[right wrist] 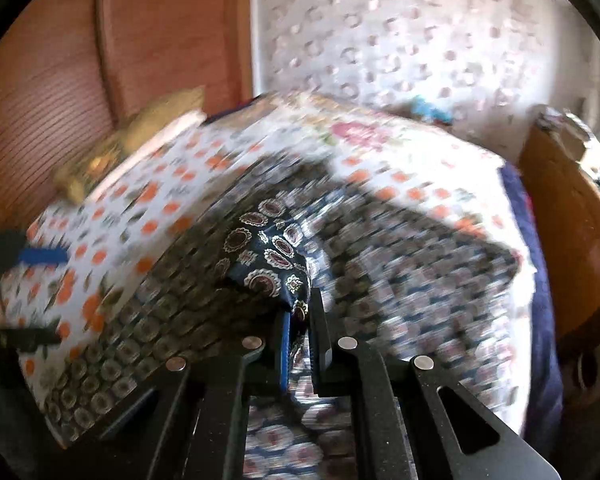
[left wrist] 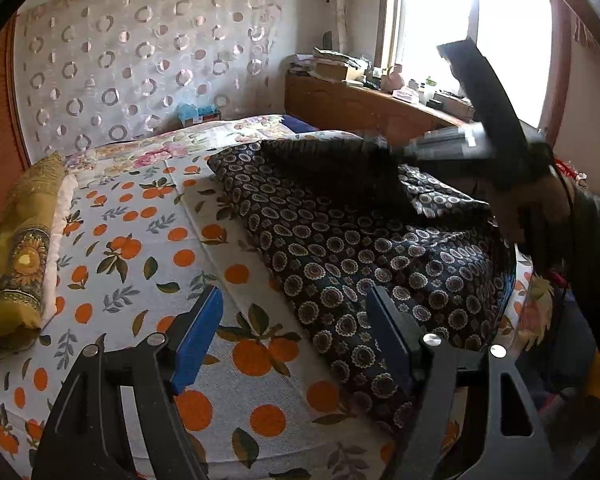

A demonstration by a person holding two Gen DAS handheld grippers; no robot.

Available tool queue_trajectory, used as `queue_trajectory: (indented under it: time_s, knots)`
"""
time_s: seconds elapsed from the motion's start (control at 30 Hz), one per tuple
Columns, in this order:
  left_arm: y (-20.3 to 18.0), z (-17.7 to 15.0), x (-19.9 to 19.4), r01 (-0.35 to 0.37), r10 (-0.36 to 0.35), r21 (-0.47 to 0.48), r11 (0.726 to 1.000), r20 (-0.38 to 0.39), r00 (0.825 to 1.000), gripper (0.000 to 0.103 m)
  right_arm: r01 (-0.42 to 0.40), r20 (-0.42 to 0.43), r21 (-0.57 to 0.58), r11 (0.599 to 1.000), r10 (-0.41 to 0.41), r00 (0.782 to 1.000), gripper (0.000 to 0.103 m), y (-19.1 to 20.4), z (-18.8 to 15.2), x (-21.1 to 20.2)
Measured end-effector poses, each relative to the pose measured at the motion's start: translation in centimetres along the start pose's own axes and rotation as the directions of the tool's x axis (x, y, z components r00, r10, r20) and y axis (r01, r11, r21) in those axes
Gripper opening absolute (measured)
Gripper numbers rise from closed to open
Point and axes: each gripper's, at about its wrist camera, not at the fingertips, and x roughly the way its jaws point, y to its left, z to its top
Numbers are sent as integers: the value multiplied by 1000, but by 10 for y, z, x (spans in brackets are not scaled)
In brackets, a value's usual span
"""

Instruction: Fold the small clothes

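Over the orange-printed white bedsheet (left wrist: 148, 240), near its front edge, the left gripper (left wrist: 296, 340) hangs with its blue-padded jaws wide apart and nothing between them, just beside the garment's left border. The dark navy cotton garment with round floral medallions (left wrist: 340, 248) lies spread toward the bed's right side. Further right, the right gripper (right wrist: 300, 320) has its jaws pinched tight on a raised fold of that fabric. The step in hand looks like the first fold; next, the pinched edge probably needs carrying across the cloth while the left one pins or takes the near edge.
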Motion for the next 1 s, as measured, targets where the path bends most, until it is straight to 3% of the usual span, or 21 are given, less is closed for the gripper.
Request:
queue_trajectory:
  time_s: [0.23,0.37,0.47,0.53,0.63,0.7,0.83,1.0]
  knots:
    - [-1,1,-1,-1,1,-2,1000,-2,1000,75,126,7,75,989,-127,992,7,-56,28,8]
    - [0,0,0,-1,1,-4,1000,-6,1000,75,230,1,55,972,-231,973,7,-72,42,22]
    - [0,0,0,1,-1,-3,1000,-8,1000,75,263,-23,83,961,-262,965,7,-85,48,34]
    - [-1,0,1,2,-2,-1,1000,-11,1000,75,317,-35,89,944,-315,948,7,-90,53,42]
    - [-1,0,4,2,-2,1,1000,-16,1000,75,435,-96,38,900,-430,898,17,-84,57,57]
    - [-1,0,4,4,-4,2,1000,-17,1000,75,456,-96,-2,890,-454,886,18,-74,59,60]
    - [-1,0,6,8,-8,3,1000,-19,1000,75,441,-99,-5,898,-439,893,40,-65,52,55]
    - [-3,0,5,12,-12,7,1000,-16,1000,75,345,-96,46,938,-339,936,40,-66,30,29]
